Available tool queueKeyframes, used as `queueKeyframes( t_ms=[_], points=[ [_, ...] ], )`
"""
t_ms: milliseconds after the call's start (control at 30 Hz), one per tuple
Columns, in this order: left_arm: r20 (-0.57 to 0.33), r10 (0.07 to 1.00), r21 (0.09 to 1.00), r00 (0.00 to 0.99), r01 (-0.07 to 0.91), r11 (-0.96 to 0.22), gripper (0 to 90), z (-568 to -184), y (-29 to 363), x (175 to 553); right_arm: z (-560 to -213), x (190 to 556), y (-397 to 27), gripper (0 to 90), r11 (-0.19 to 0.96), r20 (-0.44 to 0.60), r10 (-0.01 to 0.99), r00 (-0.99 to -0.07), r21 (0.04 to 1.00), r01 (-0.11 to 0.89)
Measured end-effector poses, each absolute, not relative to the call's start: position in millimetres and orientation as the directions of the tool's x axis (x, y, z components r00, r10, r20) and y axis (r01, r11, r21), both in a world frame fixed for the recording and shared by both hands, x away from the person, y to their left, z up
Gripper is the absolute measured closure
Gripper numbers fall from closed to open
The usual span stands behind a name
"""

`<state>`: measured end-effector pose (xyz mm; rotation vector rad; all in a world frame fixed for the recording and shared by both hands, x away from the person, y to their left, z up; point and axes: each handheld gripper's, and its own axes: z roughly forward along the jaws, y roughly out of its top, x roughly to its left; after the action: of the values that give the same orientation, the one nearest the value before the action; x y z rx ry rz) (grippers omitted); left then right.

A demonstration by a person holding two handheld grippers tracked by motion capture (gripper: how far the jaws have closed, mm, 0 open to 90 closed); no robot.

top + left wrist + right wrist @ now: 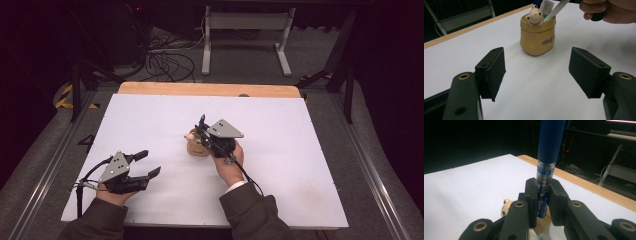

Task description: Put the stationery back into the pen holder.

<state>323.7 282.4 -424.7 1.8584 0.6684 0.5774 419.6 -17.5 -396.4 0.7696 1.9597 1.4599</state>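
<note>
Tan pouch (pixel 537 40) holds a bear figure (pixel 534 16) and white tubes (pixel 547 7).

1. The tabletop (pixel 150 120) is seen from high above the person's side, looking forward and down, from afar.
2. The left gripper view is taken low, along its jaws, towards the tan pen pouch (pixel 537 37), fairly near.
3. The right gripper view is taken very close above that pouch's bear charm (pixel 506 208), shared by all views.
</note>
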Motion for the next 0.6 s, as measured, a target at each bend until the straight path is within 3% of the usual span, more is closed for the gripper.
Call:
queueKeyframes(
  t_ms=[600],
  points=[
    [0.073,0.693,0.940,0.717,0.183,-0.288,24.6,-423.0,288.4,323.9,-402.6,430.8,-12.0,79.5,0.255,-0.088,0.721,-0.688,0.956,0.144]
  ],
)
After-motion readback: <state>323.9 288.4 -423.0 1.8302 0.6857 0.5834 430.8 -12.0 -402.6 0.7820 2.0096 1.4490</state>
